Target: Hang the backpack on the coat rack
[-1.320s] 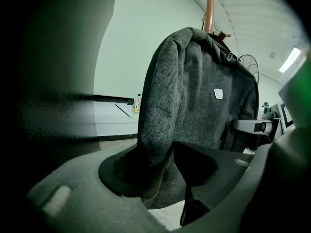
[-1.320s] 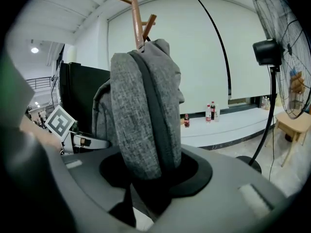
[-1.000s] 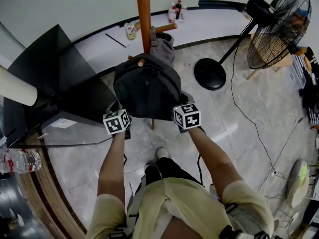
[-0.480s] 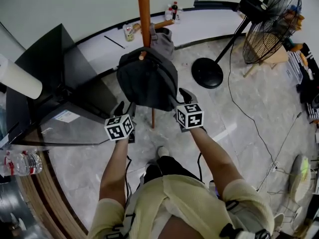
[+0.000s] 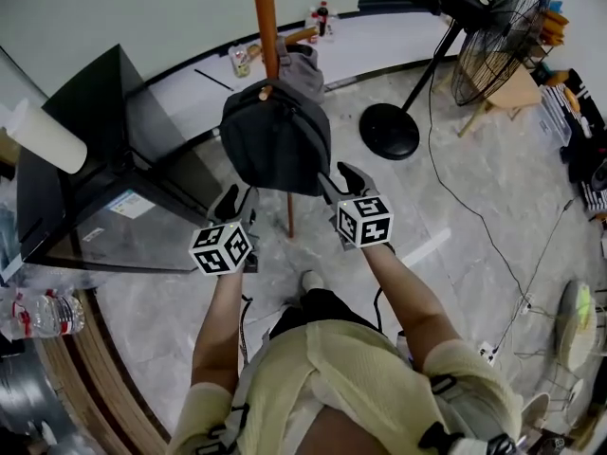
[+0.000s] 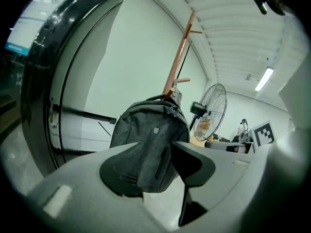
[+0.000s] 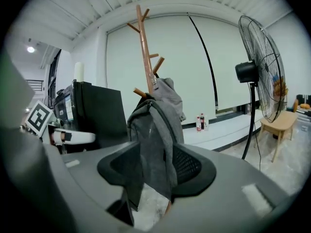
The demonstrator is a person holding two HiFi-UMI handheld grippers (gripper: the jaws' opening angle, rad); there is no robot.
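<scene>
The dark grey backpack (image 5: 275, 145) hangs by its top loop from a peg of the wooden coat rack (image 5: 264, 8). It also fills the middle of the left gripper view (image 6: 148, 140) and shows edge-on in the right gripper view (image 7: 153, 144). My left gripper (image 5: 237, 202) sits just below the bag's lower left and holds nothing; its jaws are closing. My right gripper (image 5: 340, 180) is by the bag's lower right corner, its jaws also closing, with no pad pressing on the bag. Each gripper view (image 6: 158, 166) (image 7: 153, 171) shows the bag beyond the gap between the jaws.
A grey garment (image 5: 299, 69) hangs on the rack behind the bag. A black cabinet (image 5: 95, 131) stands at the left. A standing fan (image 5: 498, 27) with its round base (image 5: 389, 131) is at the right, next to a wooden stool (image 5: 517, 88). Bottles (image 5: 321, 17) stand on the wall ledge.
Both grippers have drawn back from the backpack's lower sides toward the person. The backpack stays hanging on the peg.
</scene>
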